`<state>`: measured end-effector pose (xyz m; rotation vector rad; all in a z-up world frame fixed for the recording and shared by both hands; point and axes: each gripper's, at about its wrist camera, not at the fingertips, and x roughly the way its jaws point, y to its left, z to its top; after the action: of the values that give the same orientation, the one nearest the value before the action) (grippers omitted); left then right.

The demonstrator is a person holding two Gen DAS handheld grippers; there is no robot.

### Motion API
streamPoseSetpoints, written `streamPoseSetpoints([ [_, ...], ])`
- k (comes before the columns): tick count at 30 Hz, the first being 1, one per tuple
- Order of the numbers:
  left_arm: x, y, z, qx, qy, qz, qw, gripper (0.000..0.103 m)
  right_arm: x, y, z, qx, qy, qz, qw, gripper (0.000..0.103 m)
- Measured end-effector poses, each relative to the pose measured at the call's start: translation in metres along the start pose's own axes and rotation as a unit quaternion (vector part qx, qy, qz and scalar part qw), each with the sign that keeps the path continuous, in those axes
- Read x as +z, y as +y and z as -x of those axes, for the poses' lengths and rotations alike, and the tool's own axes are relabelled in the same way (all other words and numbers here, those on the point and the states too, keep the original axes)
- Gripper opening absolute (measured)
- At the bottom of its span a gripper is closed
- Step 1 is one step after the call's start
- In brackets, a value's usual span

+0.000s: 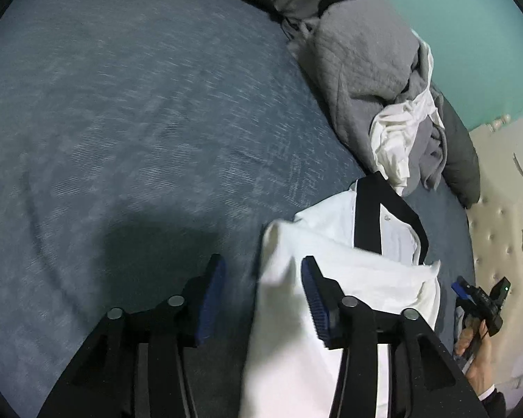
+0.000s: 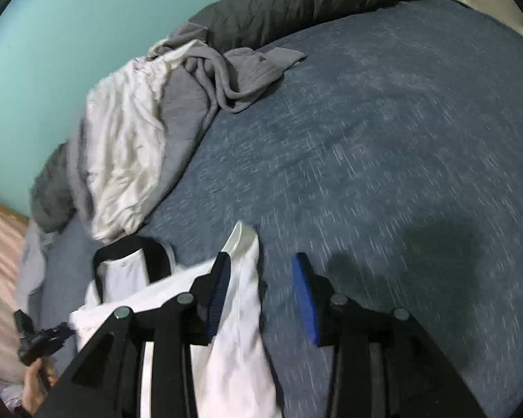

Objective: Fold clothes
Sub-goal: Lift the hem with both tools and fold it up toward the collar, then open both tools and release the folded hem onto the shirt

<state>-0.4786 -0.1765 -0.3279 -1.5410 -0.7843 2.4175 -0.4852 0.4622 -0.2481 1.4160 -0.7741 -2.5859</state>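
My left gripper (image 1: 261, 299) and right gripper (image 2: 259, 296) gape wide, holding nothing, above the white shirt (image 1: 362, 278) on the blue bedspread (image 1: 139, 122). Only the left view shows the headboard (image 1: 505, 216).

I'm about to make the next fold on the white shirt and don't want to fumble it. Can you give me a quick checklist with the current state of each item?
1. Left gripper jaws open, ready to grasp: ok.
2. Right gripper jaws open: ok.
3. White shirt with black collar and placket lying flat: not ok; it is bunched and partly folded over itself.
4. Shirt edge between either gripper's jaws: cannot tell; the pictures are blurred.
5. Bare blue heathered bedspread beside the shirt for laying it out: ok.
6. Crumpled pile of grey and white clothes apart from the shirt: not ok; it sits right at the collar end.
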Motion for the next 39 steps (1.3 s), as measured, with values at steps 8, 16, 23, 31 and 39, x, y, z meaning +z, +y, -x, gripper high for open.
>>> streamPoseSetpoints([
  [8,-0.088,0.02,0.046,-0.029,0.038,-0.031,0.9984,0.058,-0.119,-0.014,0.047,0.061,0.079,0.038,0.994,0.038],
  [16,-0.162,0.036,0.062,-0.039,0.077,-0.043,0.9954,0.058,-0.192,-0.031,0.054,0.064,0.108,0.022,0.992,0.04],
  [23,-0.187,0.028,0.058,-0.025,0.082,-0.067,0.9941,0.053,-0.204,-0.034,0.053,0.069,0.109,0.017,0.991,0.04],
  [31,-0.191,0.03,0.052,-0.018,0.094,-0.072,0.9928,0.008,-0.201,-0.02,0.053,0.066,0.13,0.061,0.987,0.006],
  [39,-0.187,0.042,0.063,-0.009,0.087,-0.065,0.994,0.006,-0.184,-0.034,0.068,0.032,0.14,0.098,0.985,0.005],
])
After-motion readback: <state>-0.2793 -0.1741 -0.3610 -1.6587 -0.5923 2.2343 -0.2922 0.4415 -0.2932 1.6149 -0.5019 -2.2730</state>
